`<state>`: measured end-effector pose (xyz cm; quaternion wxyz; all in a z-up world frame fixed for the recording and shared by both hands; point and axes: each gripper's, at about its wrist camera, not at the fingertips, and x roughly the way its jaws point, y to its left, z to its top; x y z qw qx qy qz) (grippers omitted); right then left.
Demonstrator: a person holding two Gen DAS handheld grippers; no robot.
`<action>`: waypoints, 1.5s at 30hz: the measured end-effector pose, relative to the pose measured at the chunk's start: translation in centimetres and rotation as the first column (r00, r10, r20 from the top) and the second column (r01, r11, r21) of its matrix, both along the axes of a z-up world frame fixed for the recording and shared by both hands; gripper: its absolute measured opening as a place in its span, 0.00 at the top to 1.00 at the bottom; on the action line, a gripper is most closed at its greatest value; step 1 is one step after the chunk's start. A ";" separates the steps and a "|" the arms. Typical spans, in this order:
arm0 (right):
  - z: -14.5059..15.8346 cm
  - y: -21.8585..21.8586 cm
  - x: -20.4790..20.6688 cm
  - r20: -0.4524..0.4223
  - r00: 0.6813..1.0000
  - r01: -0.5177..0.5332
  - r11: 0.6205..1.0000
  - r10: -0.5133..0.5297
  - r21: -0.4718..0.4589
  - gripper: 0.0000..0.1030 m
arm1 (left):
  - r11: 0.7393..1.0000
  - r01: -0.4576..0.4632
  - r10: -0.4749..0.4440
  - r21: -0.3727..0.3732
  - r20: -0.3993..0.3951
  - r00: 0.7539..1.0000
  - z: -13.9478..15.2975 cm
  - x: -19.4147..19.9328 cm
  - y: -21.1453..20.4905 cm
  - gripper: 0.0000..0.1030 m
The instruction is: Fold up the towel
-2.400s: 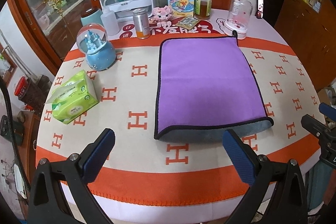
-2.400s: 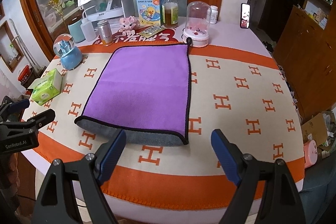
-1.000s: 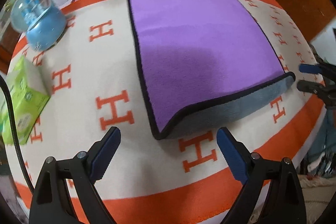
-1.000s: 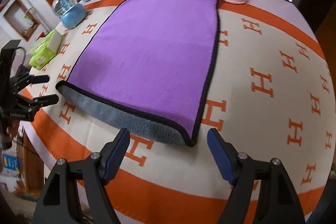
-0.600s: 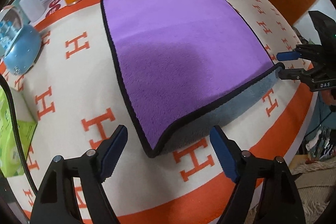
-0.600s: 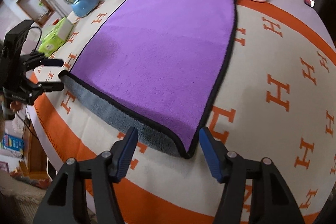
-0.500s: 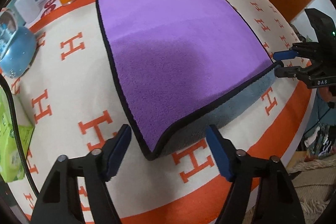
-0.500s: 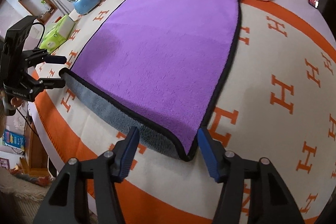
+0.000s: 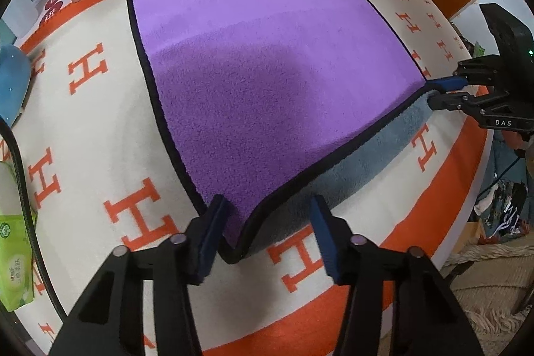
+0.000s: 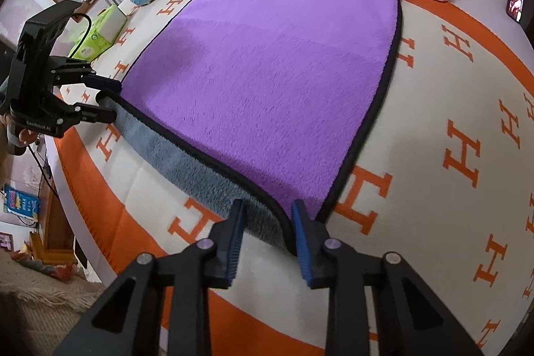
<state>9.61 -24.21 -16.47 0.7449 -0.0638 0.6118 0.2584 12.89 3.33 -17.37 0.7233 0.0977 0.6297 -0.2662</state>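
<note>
The purple towel point(image 9: 267, 62) is spread flat on the counter point(image 9: 100, 129). Both hand-held grippers, left point(image 9: 267, 216) and right point(image 10: 267, 222), have been lowered onto its near corners, jaws apart but narrowing, so lifting seems imminent.

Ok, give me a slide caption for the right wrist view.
Right hand-held gripper straddles the near corner of the purple towel, jaws open, while the left hand-held gripper brackets the opposite near corner.
</note>
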 end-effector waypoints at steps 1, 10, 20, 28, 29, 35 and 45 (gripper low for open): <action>0.1 0.0 -0.1 0.002 1.000 0.003 1.000 -0.003 0.000 0.80 | 1.000 0.000 0.000 -0.001 -0.001 1.000 0.0 0.0 -0.1 0.56; 0.8 0.3 -0.8 0.035 0.998 0.051 0.998 -0.050 -0.032 0.91 | 0.999 -0.042 0.042 0.002 -0.004 0.999 0.6 -0.9 0.7 0.91; 3.5 1.6 -1.6 0.136 0.978 0.176 0.979 -0.161 -0.106 0.95 | 0.989 -0.095 0.087 0.113 0.080 0.993 2.5 -2.5 -0.2 0.94; 7.6 2.6 0.1 0.248 0.929 0.311 0.943 -0.276 -0.118 0.95 | 0.984 -0.162 0.142 0.080 0.209 0.968 7.9 0.3 1.1 0.94; 8.2 2.6 0.4 0.263 0.921 0.325 0.938 -0.286 -0.117 0.95 | 0.983 -0.169 0.148 0.077 0.222 0.964 8.5 0.9 0.9 0.94; 11.7 3.0 4.0 0.342 0.876 0.393 0.914 -0.340 -0.097 0.95 | 0.976 -0.207 0.177 0.069 0.309 0.934 12.4 5.7 0.1 0.94; 13.4 1.7 13.6 0.363 0.844 0.442 0.896 -0.396 -0.051 0.95 | 0.947 -0.309 0.253 0.083 0.396 0.882 13.5 14.5 -1.3 0.94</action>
